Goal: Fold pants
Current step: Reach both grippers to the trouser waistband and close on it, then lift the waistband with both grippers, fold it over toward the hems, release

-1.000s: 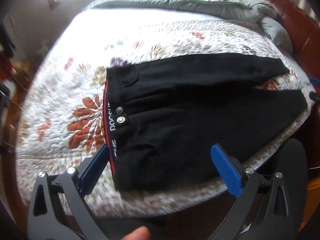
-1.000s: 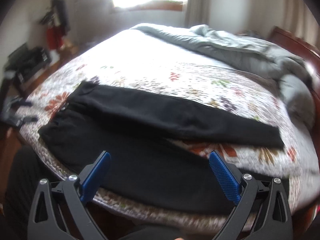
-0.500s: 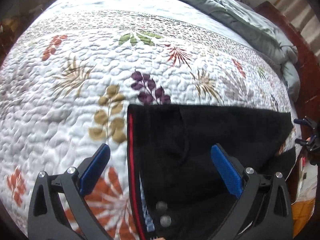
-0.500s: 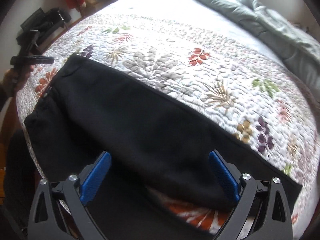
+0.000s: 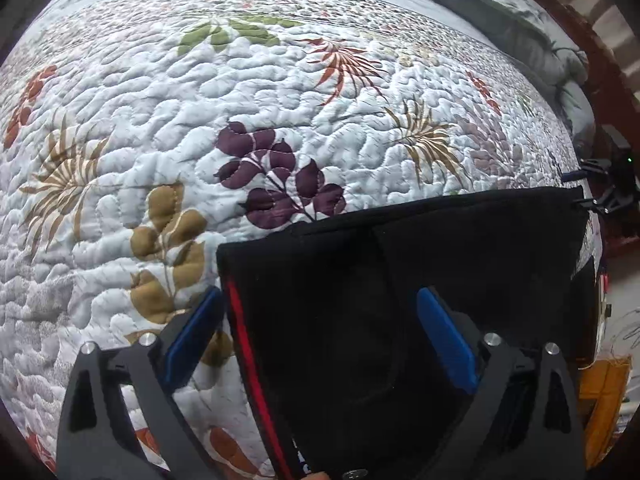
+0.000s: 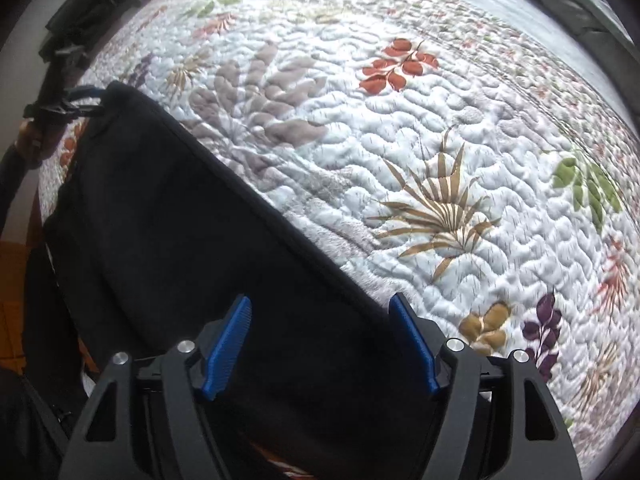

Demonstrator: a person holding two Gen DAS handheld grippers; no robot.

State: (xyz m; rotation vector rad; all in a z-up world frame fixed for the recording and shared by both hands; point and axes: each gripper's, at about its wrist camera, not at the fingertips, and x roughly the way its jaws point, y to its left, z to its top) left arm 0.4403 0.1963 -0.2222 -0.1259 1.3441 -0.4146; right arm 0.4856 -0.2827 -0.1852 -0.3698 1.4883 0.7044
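Quilted floral bedspread (image 5: pixel 304 80) fills both views; white ground, stitched leaf motifs in purple, tan, rust, green. A grey comforter (image 5: pixel 520 4) is bunched along the bedspread's far edge.

Black pants (image 5: pixel 400 280) lie flat on the bedspread, on its near side. Long axis runs left to right across the bedspread as the person faces it: waistband at the left end, legs extending right. In the left wrist view the waistband edge (image 5: pixel 244 340) shows a red stripe running roughly toward the camera, with the upper corner of the pants just beside the purple leaf motif (image 5: pixel 280 176). In the right wrist view the far leg (image 6: pixel 192 240) appears as a broad black band crossing diagonally from upper left to lower centre, its far edge against the bedspread.

Left gripper (image 5: pixel 320 344): jaws wide apart, straddling the waistband corner; left blue pad (image 5: pixel 196 336) over the bedspread just beside the red stripe, right pad over black cloth. Nothing clamped.

Right gripper (image 6: pixel 324 344): jaws apart, somewhat narrower, over the leg; right pad (image 6: pixel 412 344) near the leg's far edge. Nothing clamped. Contact with the cloth cannot be told.
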